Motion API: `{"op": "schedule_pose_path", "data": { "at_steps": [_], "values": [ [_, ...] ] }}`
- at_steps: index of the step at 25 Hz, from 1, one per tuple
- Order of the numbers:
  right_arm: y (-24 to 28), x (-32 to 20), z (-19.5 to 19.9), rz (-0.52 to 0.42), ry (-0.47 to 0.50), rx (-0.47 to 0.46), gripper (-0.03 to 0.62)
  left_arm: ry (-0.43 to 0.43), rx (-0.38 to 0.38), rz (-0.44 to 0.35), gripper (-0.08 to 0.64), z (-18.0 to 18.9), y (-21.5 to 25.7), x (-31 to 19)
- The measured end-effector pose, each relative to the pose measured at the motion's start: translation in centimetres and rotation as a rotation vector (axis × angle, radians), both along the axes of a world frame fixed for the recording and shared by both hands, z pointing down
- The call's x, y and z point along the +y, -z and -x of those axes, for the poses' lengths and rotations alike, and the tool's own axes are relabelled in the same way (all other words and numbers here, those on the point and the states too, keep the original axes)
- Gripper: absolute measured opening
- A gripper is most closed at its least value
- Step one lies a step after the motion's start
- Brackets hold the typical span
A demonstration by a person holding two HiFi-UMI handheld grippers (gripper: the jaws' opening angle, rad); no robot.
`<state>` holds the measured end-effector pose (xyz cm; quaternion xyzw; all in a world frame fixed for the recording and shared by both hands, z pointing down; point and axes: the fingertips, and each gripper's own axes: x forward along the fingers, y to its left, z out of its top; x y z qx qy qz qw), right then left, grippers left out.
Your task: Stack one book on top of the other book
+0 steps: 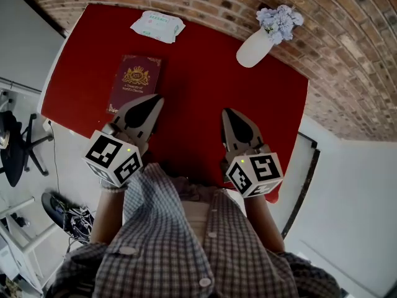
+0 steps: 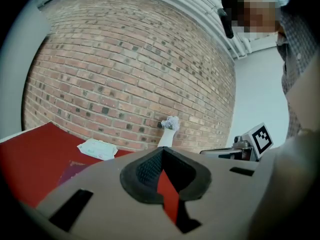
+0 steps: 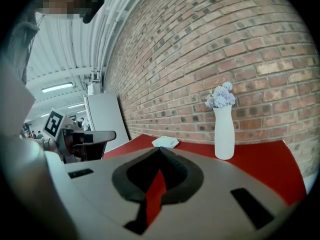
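The person, wearing a checked shirt (image 1: 180, 241), is holding both grippers over the near part of the red surface (image 1: 198, 73), side by side and well apart from each other. The left gripper (image 1: 156, 100) is keeping its jaws clenched together with nothing between them; in the left gripper view only a sliver of red surface is showing through the gap behind the dark pads (image 2: 145, 171). The right gripper (image 1: 228, 112) is doing the same, its jaws pressed shut and empty, pointing toward the far brick wall (image 3: 235, 49). A maroon book (image 1: 135, 82) with a gold crest on its cover is lying flat on the left side of the surface, just beyond the tip of the left gripper, which is not touching it as far as the views are showing. Only this one cover is showing, and whether a second book is lying beneath it cannot be told. A white packet of wipes (image 1: 157, 25) is lying at the far edge, beyond the book. A white vase (image 1: 254, 48) holding pale flowers is standing upright at the far right, near the wall, well apart from the book and from both grippers.
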<state>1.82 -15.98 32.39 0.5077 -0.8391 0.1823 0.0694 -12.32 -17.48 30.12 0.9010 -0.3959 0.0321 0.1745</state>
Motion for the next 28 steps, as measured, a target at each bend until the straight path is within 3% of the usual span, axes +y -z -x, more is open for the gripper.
{"op": "schedule_pose_path", "data": {
  "at_steps": [3,8,16,28],
  "values": [
    [1.6,-0.2,0.0,-0.034,-0.003,-0.012,0.008,0.006,0.034,0.005,0.008,0.1,0.8,-0.1],
    [3.2,-0.2,-0.5,-0.062,-0.017,-0.023,0.008,-0.011,0.022,-0.015,0.008,-0.2,1.6,0.3],
    [3.0,0.0,-0.8,-0.064,-0.017,0.023,0.008,-0.046,0.011,-0.039,0.008,-1.0,2.4,0.9],
    [3.0,0.1,-0.4,-0.049,-0.007,-0.001,0.008,-0.078,-0.008,-0.034,0.008,-1.6,1.7,1.2]
  ]
}}
